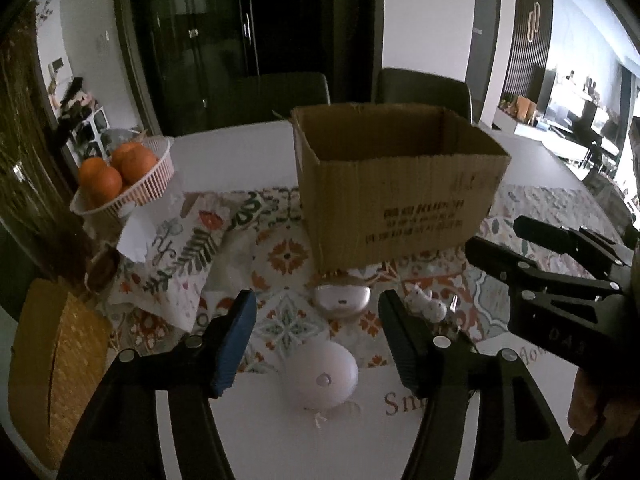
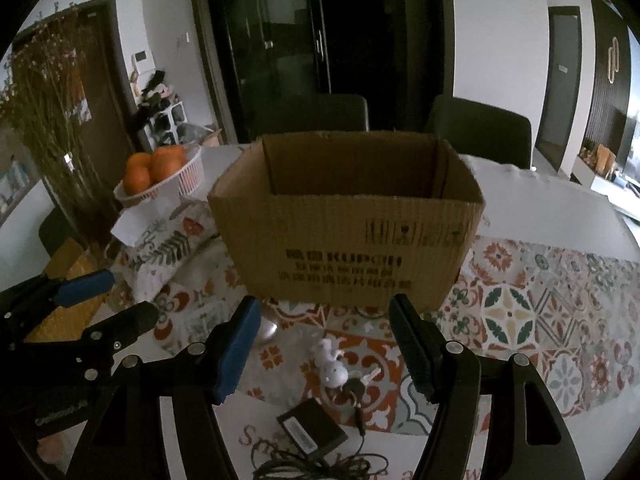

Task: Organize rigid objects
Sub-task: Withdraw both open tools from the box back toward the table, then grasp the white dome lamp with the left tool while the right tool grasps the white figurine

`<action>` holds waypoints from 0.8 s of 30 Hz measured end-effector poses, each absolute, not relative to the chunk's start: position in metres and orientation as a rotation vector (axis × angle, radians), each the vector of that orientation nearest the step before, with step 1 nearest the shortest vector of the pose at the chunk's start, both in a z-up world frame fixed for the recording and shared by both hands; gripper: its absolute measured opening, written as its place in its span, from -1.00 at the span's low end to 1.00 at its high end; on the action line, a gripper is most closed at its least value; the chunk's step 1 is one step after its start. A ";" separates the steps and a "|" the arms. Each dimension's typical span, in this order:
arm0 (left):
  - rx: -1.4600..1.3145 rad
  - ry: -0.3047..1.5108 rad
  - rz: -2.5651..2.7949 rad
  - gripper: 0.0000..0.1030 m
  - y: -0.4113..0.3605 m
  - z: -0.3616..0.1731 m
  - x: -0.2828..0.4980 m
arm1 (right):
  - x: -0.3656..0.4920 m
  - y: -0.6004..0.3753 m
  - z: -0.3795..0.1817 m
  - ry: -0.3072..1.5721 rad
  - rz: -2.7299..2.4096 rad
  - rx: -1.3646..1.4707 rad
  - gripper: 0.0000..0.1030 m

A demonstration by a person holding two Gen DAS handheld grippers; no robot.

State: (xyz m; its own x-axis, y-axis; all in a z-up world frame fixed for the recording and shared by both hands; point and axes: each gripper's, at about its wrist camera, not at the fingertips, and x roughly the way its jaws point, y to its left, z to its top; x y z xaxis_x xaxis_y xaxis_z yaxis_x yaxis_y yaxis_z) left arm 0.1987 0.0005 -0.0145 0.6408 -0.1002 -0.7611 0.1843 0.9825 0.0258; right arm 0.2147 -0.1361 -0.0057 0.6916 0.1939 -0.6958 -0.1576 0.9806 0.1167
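The cardboard box is standing open-topped on the patterned table runner, toward the far side of the tabletop, and we are seeing nothing over its rim in the left wrist view. We are holding the left gripper with its jaws released and nothing gripped; a pink dome-shaped object is lying between the fingers near the front edge of the tabletop. We are counting one such dome, one oval pinkish case at the box's front foot, one white figurine, one basket and four oranges showing. The risk we are judging here: the rounded dome may be squirting out from the pads if we are closing off-centre, and the right gripper is hovering close enough to collide.

In the right wrist view we are holding the right gripper released too, empty, with the white figurine lying between its fingers. We are counting one black adapter with one coiled cable; lifting it may be dragging the cable across the figurine.
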 end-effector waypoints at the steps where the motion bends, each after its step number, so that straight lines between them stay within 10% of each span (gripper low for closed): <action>1: 0.104 0.873 -0.163 0.25 0.000 -0.018 0.198 | 0.215 -0.136 -0.008 0.787 0.196 0.048 0.31; 24: 0.073 1.053 -0.165 0.46 0.006 -0.084 0.194 | 0.218 -0.128 -0.070 0.934 0.237 0.023 0.44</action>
